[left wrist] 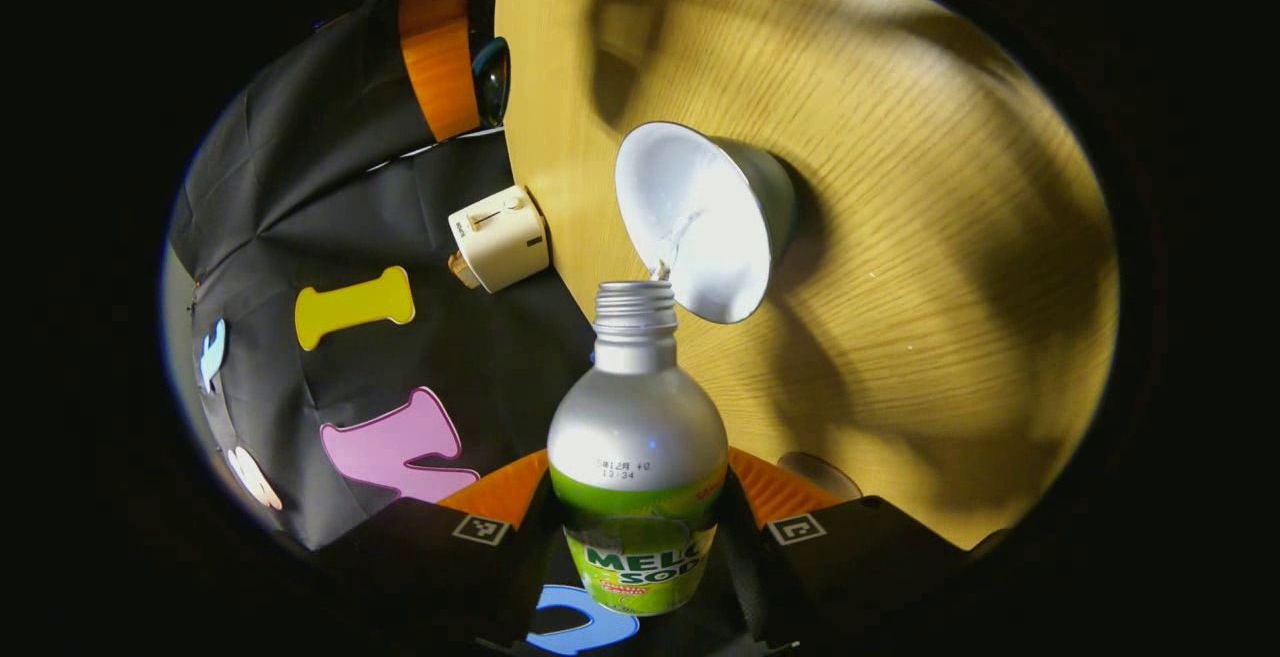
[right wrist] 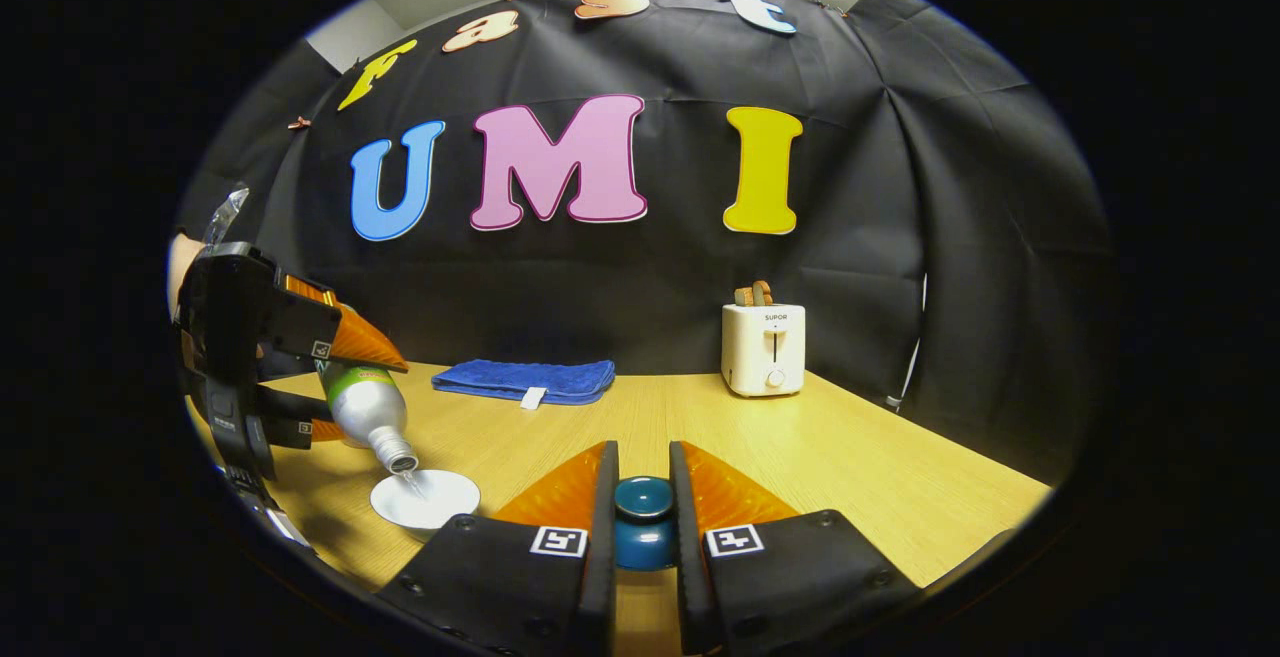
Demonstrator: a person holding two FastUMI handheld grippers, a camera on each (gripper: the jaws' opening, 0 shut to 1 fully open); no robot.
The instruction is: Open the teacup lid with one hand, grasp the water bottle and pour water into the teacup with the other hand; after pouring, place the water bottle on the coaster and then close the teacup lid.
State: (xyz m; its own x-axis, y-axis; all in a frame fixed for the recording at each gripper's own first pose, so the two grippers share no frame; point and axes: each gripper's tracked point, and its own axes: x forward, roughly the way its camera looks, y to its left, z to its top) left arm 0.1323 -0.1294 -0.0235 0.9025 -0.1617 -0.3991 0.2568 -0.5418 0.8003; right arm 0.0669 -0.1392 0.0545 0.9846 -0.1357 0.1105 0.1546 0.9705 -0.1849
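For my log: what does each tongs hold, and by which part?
Left tongs hold the bottle by its lower body, tilted over the cup. Right tongs hold the lid by its knob.

bottle (left wrist: pixel 637 457) base hidden between gripper fingers; lid (right wrist: pixel 643 522) body hidden by fingers.

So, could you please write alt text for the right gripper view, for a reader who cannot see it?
The right tool grips a teacup lid by its knob, above a wooden table. At far left, the left tool tilts a bottle, pouring water into a white teacup. A blue cloth and a toaster sit by the wall.
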